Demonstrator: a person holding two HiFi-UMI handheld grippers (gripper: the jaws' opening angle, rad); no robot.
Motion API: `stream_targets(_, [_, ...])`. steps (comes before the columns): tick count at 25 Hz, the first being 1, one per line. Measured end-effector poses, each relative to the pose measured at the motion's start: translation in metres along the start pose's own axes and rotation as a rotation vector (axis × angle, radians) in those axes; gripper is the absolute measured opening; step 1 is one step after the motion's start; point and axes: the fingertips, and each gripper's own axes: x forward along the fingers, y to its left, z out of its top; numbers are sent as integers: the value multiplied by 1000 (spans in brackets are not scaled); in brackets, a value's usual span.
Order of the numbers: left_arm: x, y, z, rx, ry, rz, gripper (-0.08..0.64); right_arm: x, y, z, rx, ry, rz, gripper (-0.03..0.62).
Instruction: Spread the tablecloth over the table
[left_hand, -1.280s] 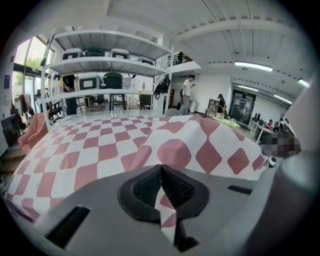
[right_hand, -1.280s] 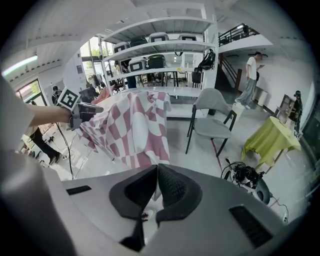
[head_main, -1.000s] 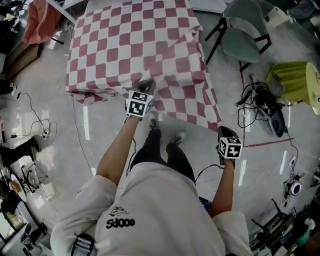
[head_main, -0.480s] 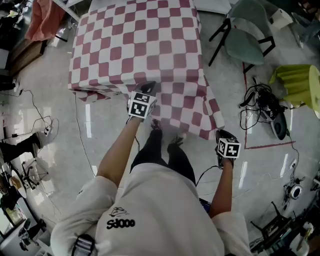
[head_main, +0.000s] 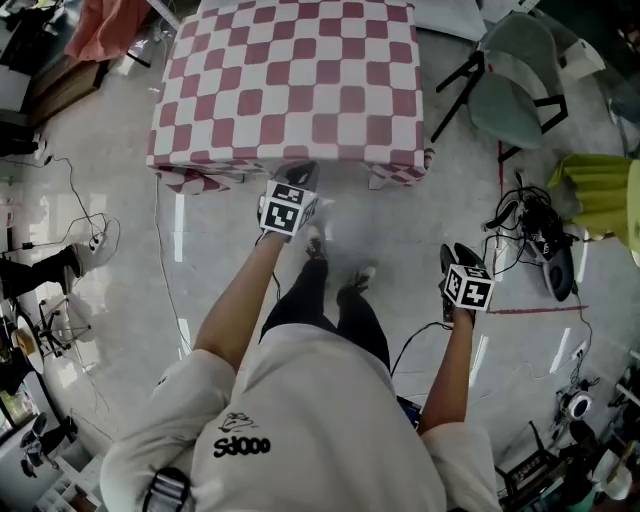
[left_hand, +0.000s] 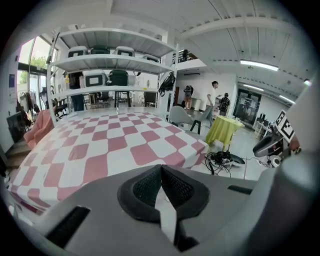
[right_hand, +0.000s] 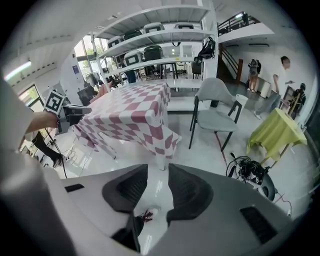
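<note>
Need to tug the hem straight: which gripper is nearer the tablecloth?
Left. The left gripper sits at the near hem of the tablecloth, jaws together; the right gripper hangs apart over the floor off its corner, jaws just opening, nothing between them.

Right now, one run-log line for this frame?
red-and-white checked tablecloth: spread out, edges hanging | left gripper: shut on its near edge | right gripper: jaws just been opening, nothing between, clear of cloth

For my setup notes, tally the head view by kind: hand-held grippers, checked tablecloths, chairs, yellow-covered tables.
hand-held grippers: 2, the left hand-held gripper and the right hand-held gripper, whose jaws have just been opening with nothing between them
checked tablecloth: 1
chair: 1
yellow-covered table: 1
total: 5
</note>
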Motion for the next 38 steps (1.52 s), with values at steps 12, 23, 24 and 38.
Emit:
stream_targets(12, [-30,79,17,-39,-42,120,28,21,53,146,-149,-192,50,123])
stream_targets(23, [-59,144,109,4,-209,168,28,-3,113,309,-264,-462,72,43])
stream_targets(24, [-62,147,120,17,-230,164,28,-9,120,322,-282,-490,69,34])
stream_targets(38, [-124,136,263,212,-466,156,28,-87,178,441,-495,-753,80,23])
